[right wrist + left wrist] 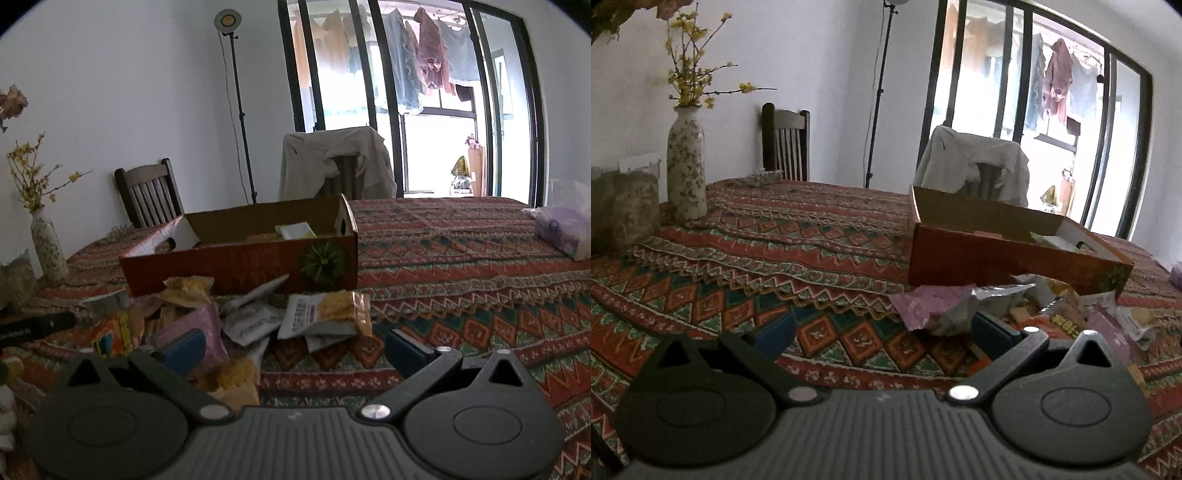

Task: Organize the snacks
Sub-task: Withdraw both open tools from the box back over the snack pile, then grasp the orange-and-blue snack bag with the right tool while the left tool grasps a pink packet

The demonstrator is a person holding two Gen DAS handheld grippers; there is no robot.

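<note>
Tablecloth (461,266): red, green, orange zigzag-and-diamond bands. Box (240,266): orange-red outside, brown inside, green starburst at its 3 o'clock end. Snack packets (321,314): white, pink, yellow-orange. Vase (686,173): cream, green floral speckle. Gripper pads (184,349): dark blue.

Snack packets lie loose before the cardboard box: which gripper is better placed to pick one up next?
Right, probably. The right gripper is open with packets between its fingers; the left gripper faces mostly bare tablecloth.

my right tool (293,345) hangs wide open over the snack packets (258,317), the box (240,262) behind holding perhaps two.
</note>
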